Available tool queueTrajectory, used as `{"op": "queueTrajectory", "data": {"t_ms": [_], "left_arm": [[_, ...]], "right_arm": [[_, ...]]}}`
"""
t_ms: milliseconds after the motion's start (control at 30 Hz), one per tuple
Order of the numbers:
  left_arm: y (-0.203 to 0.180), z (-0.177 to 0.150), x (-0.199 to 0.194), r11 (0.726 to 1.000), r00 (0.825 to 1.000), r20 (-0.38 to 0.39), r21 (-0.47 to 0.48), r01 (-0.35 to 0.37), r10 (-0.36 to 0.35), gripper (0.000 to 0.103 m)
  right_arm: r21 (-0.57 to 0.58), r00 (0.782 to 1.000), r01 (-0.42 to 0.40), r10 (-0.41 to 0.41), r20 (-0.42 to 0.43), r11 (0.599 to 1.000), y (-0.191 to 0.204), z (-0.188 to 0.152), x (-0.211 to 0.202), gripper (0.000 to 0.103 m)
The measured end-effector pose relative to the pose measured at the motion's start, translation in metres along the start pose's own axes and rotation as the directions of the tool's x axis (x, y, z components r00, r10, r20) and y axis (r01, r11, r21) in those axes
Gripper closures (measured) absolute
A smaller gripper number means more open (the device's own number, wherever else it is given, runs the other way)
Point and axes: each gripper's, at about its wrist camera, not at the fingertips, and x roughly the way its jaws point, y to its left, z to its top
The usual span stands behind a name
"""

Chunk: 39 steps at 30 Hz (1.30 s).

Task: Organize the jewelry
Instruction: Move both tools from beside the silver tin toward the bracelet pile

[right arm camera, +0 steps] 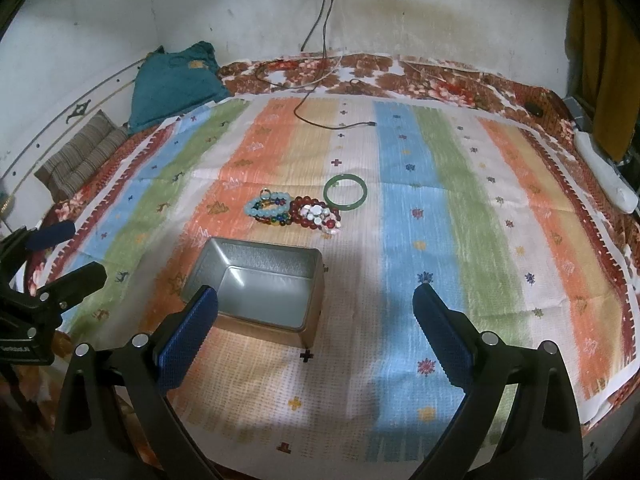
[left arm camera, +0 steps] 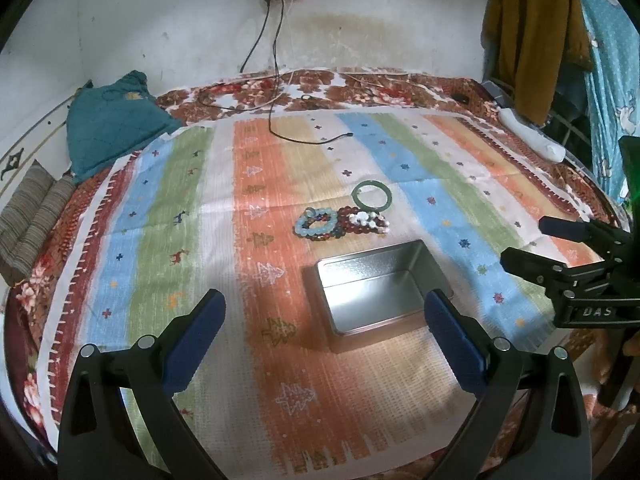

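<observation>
An open, empty metal tin (left arm camera: pixel 404 258) (right arm camera: pixel 264 258) sits on a striped cloth. Just beyond it lies a cluster of jewelry: a light-blue bead bracelet (left arm camera: pixel 301 229) (right arm camera: pixel 256 209), a dark-red bead bracelet (left arm camera: pixel 352 226) (right arm camera: pixel 298 207), a white bead bracelet (left arm camera: pixel 370 218) (right arm camera: pixel 320 214) and a green bangle (left arm camera: pixel 372 196) (right arm camera: pixel 345 193). My left gripper (left arm camera: pixel 324 316) is open and empty, near the tin's front. My right gripper (right arm camera: pixel 316 312) is open and empty, to the right of the tin. The right gripper also shows in the left wrist view (left arm camera: pixel 532 244).
A black charging cable (left arm camera: pixel 312 140) (right arm camera: pixel 340 125) lies on the cloth further back. A teal cushion (left arm camera: pixel 116 128) and a striped pillow (left arm camera: pixel 32 216) are at the left. A white object (left arm camera: pixel 532 136) lies at the right edge. Clothes (left arm camera: pixel 532 32) hang at the right.
</observation>
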Motion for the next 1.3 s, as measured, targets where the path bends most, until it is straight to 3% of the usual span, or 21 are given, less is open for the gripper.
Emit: {"op": "queueTrajectory", "data": {"t_ms": [400, 567, 867, 1033, 1133, 1300], "left_arm": [[0.003, 0.008, 0.019, 0.999, 0.998, -0.059, -0.009, -0.036, 0.036, 0.006], [-0.003, 0.022, 0.025, 0.997, 0.995, -0.066, 0.03, -0.07, 0.072, 0.005], [0.004, 0.05, 0.049, 0.995, 0.991, -0.092, 0.018, -0.101, 0.102, 0.006], [0.012, 0.065, 0.071, 0.996, 0.987, -0.133, -0.022, -0.09, 0.086, 0.006], [0.022, 0.071, 0.085, 0.994, 0.985, -0.173, -0.101, -0.031, 0.014, 0.006], [0.024, 0.075, 0.1, 0.994, 0.979, -0.201, -0.089, -0.058, 0.039, 0.006]], "right_arm": [[0.013, 0.998, 0.005, -0.004, -0.056, 1.0, -0.003, 0.012, 0.017, 0.004], [-0.039, 0.997, 0.047, -0.049, -0.055, 0.998, -0.002, 0.021, 0.022, 0.004], [-0.02, 0.991, 0.023, -0.025, -0.129, 1.0, -0.01, 0.04, 0.05, 0.004], [-0.004, 0.985, 0.011, -0.011, -0.171, 1.0, -0.014, 0.048, 0.068, 0.004], [0.004, 0.982, 0.007, -0.006, -0.189, 1.0, -0.016, 0.051, 0.076, 0.004], [0.017, 0.979, -0.005, 0.009, -0.206, 1.0, -0.017, 0.057, 0.087, 0.004]]}}
